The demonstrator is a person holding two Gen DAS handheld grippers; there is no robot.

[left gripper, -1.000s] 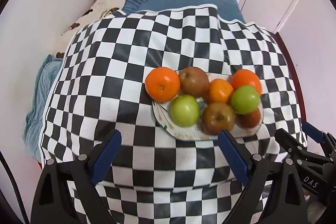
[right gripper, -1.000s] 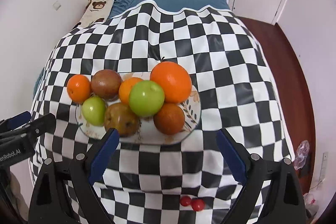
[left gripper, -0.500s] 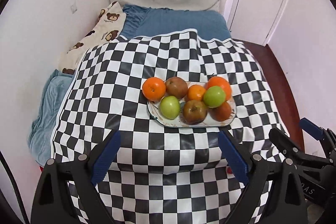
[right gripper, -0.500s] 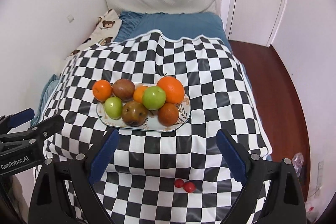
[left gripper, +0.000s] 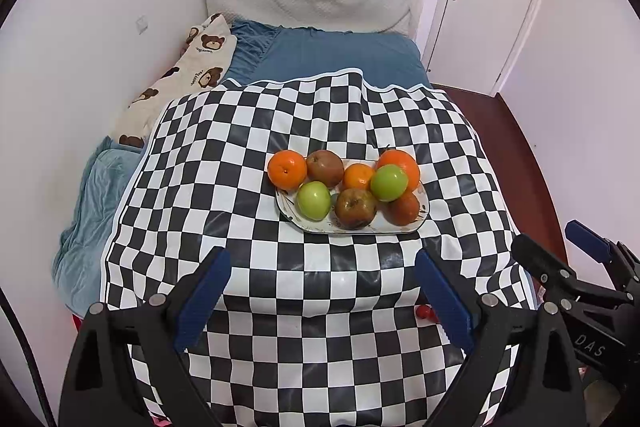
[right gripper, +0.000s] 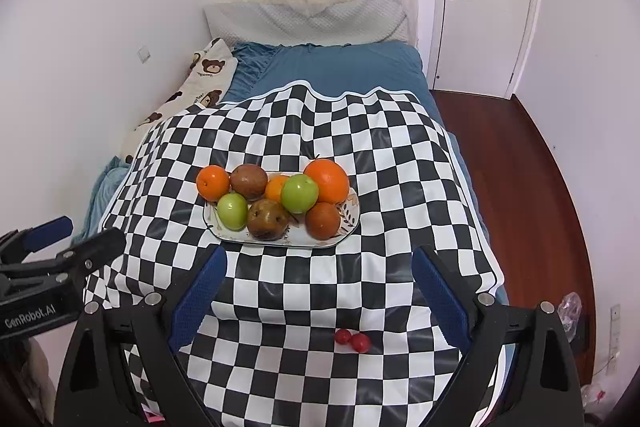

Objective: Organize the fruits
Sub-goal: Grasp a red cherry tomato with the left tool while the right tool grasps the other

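Jaws are standing wide apart on the left gripper (left gripper: 322, 291), holding nothing, hanging well back from the plate (left gripper: 423, 217) on the checkered cloth (left gripper: 208, 195), where the fruits (left gripper: 352, 187) are sitting piled together.

From the right wrist, the right gripper (right gripper: 320, 289) is likewise gaping empty; two small red fruits (right gripper: 352, 339) are lying off-plate, probably needing gathering.

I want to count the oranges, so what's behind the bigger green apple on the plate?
Behind the bigger green apple sits the large orange, with a small orange to its left. Both are partly covered; anything lower behind it stays hidden.
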